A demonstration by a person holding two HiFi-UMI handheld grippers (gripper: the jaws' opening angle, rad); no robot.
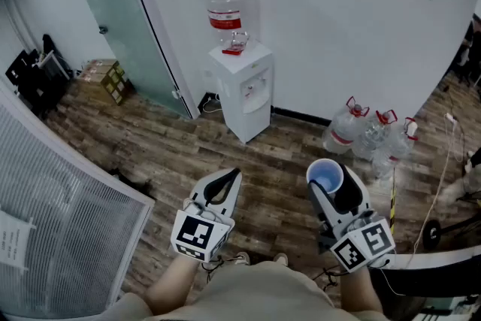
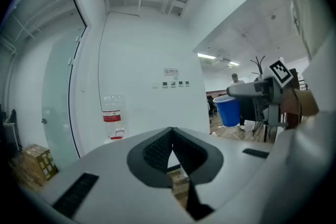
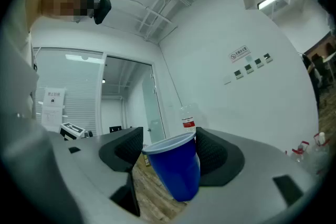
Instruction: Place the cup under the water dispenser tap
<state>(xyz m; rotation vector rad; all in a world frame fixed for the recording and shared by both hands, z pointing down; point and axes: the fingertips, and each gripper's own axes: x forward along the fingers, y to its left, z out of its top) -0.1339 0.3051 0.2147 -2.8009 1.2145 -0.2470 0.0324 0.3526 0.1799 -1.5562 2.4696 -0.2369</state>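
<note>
A blue plastic cup [image 1: 325,177] is held off the floor, mouth up, with my right gripper [image 1: 331,183] shut on it. In the right gripper view the cup [image 3: 176,170] tilts slightly between the two dark pads. My left gripper [image 1: 224,184] hangs to the cup's left, its jaws together on nothing; its own view shows the tips [image 2: 171,136] meeting. The white water dispenser [image 1: 244,90] stands against the far wall, some way ahead of both grippers, with a clear bottle [image 1: 225,7] on top. That bottle [image 3: 188,122] shows just behind the cup.
Several spare water bottles [image 1: 368,135] sit on the wood floor right of the dispenser. A glass door [image 1: 120,11] and cardboard boxes [image 1: 105,79] are to its left. A white slatted panel [image 1: 52,199] fills the near left; cables [image 1: 443,184] trail at the right.
</note>
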